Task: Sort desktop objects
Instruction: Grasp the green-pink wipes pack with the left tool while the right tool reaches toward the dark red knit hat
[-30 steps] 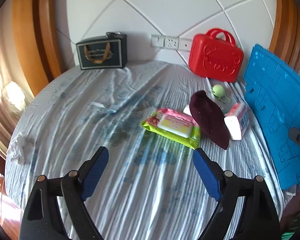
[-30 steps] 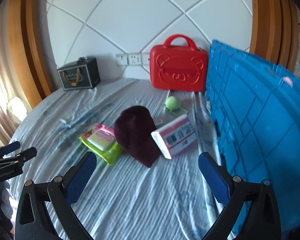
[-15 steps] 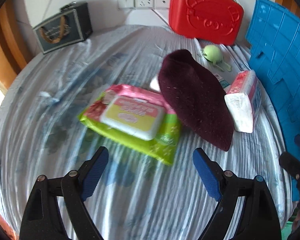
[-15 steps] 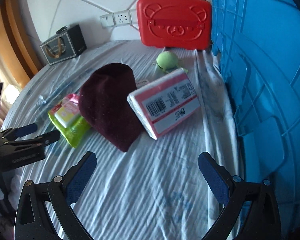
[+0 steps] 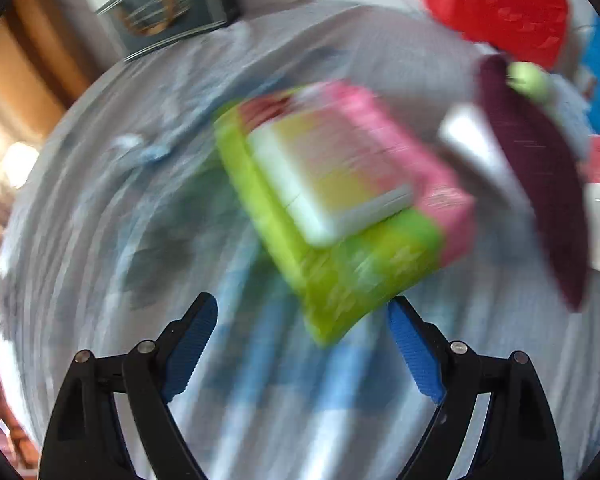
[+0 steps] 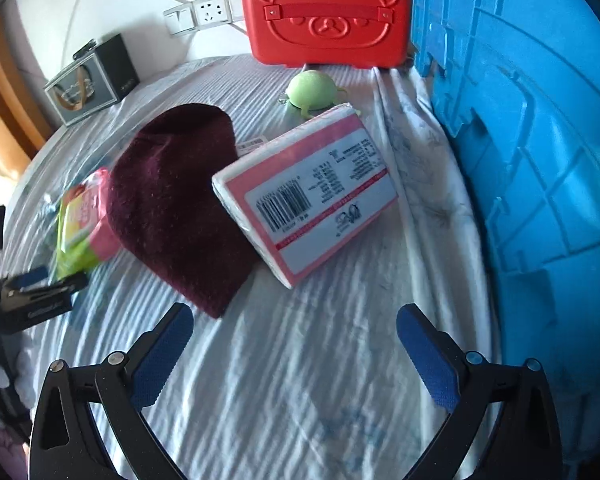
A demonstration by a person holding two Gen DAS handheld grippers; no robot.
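Left wrist view: the wet-wipes pack point(image 5: 340, 208), small a second ago, now fills mid-frame ahead of the left gripper point(image 5: 302, 330), jaws apart; a grasp seems imminent. The right gripper point(image 6: 294, 342) is likewise spread and empty.

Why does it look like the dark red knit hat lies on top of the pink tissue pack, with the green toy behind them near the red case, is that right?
Not quite. The right wrist view shows the reverse: the pink tissue pack rests on the edge of the dark red knit hat. The green toy does sit behind them, near the red case.
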